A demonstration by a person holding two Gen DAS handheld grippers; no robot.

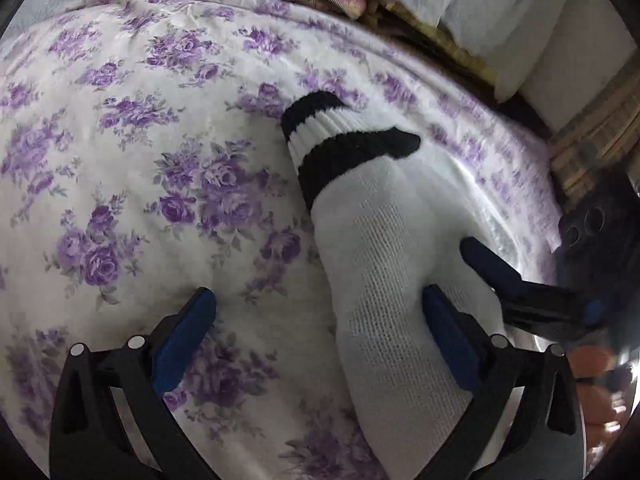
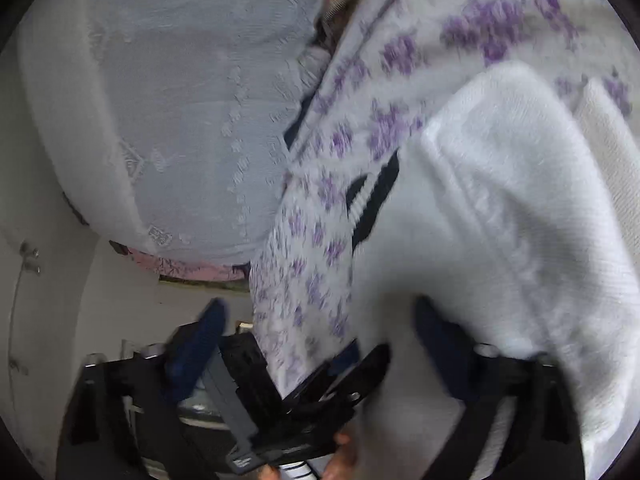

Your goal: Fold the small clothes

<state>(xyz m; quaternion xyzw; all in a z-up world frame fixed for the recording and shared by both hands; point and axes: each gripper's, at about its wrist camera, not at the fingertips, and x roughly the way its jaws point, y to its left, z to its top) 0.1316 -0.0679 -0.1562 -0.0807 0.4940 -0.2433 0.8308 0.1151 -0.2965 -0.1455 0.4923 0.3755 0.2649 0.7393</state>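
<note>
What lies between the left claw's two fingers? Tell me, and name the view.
Mostly bare floral bedsheet. The white sock with black cuff bands runs along the inside of one finger, its lower part crossing into the gap. Left wrist view.

Left gripper [image 1: 318, 312]: black plastic frame, triangular cut-outs in arms, blue pads on fingers [image 1: 182, 340], silver round screw heads at finger bases. Right gripper [image 2: 320, 320]: same black frame, dark blue pads, blurred; seen from left wrist with two round holes in black body. Dark wristband [image 1: 588, 379] on person's wrist.
</note>
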